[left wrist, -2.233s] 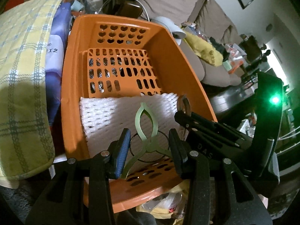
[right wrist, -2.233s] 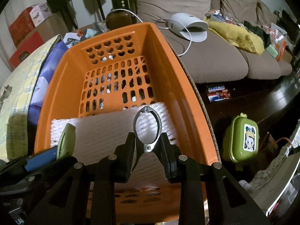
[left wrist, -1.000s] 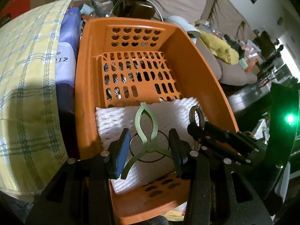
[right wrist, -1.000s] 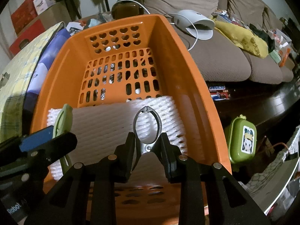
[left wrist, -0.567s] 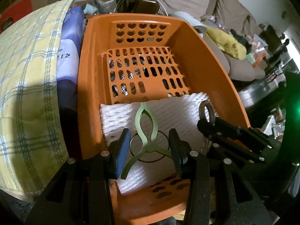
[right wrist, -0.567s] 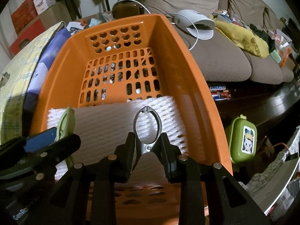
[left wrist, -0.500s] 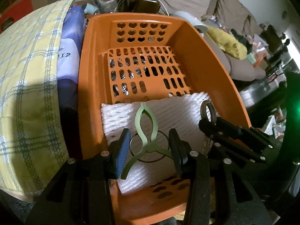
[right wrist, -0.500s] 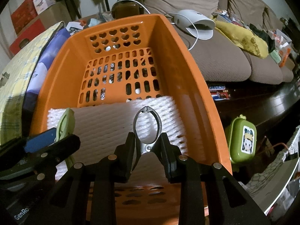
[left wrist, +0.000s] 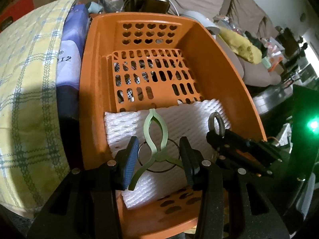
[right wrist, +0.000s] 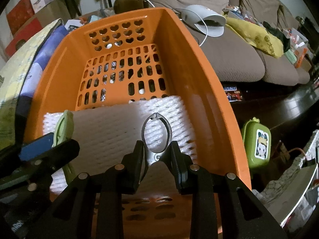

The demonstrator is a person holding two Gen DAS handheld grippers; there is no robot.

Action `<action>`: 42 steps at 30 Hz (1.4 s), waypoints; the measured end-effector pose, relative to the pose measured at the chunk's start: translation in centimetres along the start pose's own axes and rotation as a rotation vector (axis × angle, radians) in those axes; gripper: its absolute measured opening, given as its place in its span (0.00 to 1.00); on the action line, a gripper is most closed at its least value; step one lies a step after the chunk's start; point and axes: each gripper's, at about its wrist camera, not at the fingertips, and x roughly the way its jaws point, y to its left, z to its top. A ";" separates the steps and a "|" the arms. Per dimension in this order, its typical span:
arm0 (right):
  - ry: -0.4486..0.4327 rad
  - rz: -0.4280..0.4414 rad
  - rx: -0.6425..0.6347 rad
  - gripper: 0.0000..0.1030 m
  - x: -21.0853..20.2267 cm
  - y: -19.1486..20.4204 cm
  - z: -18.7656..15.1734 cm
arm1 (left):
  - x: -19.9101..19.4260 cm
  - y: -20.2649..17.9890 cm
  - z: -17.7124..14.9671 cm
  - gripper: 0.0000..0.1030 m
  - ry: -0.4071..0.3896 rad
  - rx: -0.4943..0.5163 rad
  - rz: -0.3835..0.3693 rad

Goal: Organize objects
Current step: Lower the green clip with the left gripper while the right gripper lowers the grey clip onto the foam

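An orange plastic basket (left wrist: 223, 75) (right wrist: 201, 75) with heart-shaped holes fills both views. White foam netting (left wrist: 123, 127) (right wrist: 111, 131) lies across its near half. My left gripper (left wrist: 158, 155) is shut on a pale green clothes peg (left wrist: 155, 131) with a wire ring, held over the netting. My right gripper (right wrist: 156, 155) is shut on a metal clip (right wrist: 156, 137), its tips together, above the netting's right part. Each gripper shows in the other's view: the right gripper (left wrist: 217, 135) at the right, the left gripper (right wrist: 49, 145) at the lower left.
A yellow checked cloth (left wrist: 26, 91) and a purple pack (left wrist: 69, 59) lie left of the basket. A brown sofa (right wrist: 235, 55) with a white device (right wrist: 205, 20) and yellow fabric (right wrist: 257, 33) stands to the right. A green case (right wrist: 258, 145) sits below the sofa's edge.
The basket has slid slightly in the left wrist view since the oldest frames. Both grippers hold their clips as before and have stayed over the netting.
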 end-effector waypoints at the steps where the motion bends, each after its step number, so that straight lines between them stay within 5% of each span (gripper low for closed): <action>1: 0.002 0.001 0.001 0.26 0.1 0.0 0.0 | 0.0 0.0 0.0 0.38 -0.002 0.002 0.000; 17: 0.033 0.004 0.025 0.26 0.9 -0.3 0.1 | 0.5 -1.1 -0.4 0.38 -0.019 0.088 0.087; 42: 0.035 0.008 0.022 0.26 0.8 -0.2 0.0 | 0.4 -0.9 -0.5 0.38 -0.028 0.093 0.083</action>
